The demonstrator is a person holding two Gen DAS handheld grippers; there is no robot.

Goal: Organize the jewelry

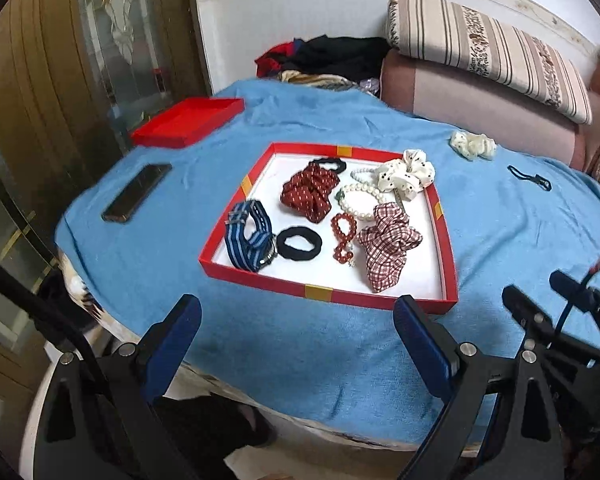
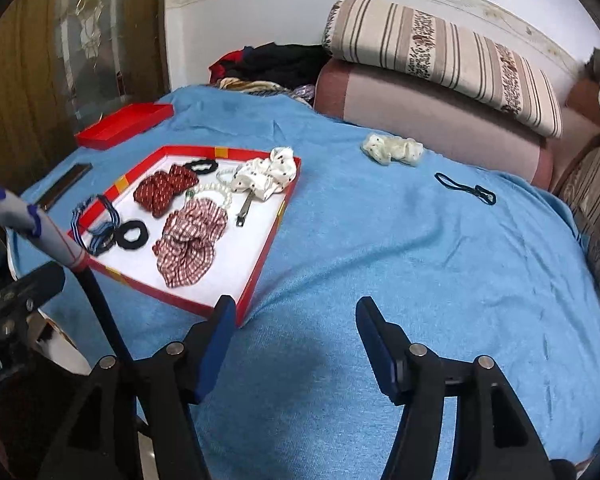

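Note:
A red-rimmed white tray on the blue cloth holds scrunchies, a striped watch strap, a black hair tie, a pearl bracelet, a red bead bracelet and a checked scrunchie. Outside it lie a cream dotted scrunchie and a dark cord loop. My left gripper is open and empty before the tray's near edge. My right gripper is open and empty, right of the tray.
A red box lid and a dark phone lie at the left of the blue cloth. Cushions and a clothes pile are behind. The right gripper's body shows at right.

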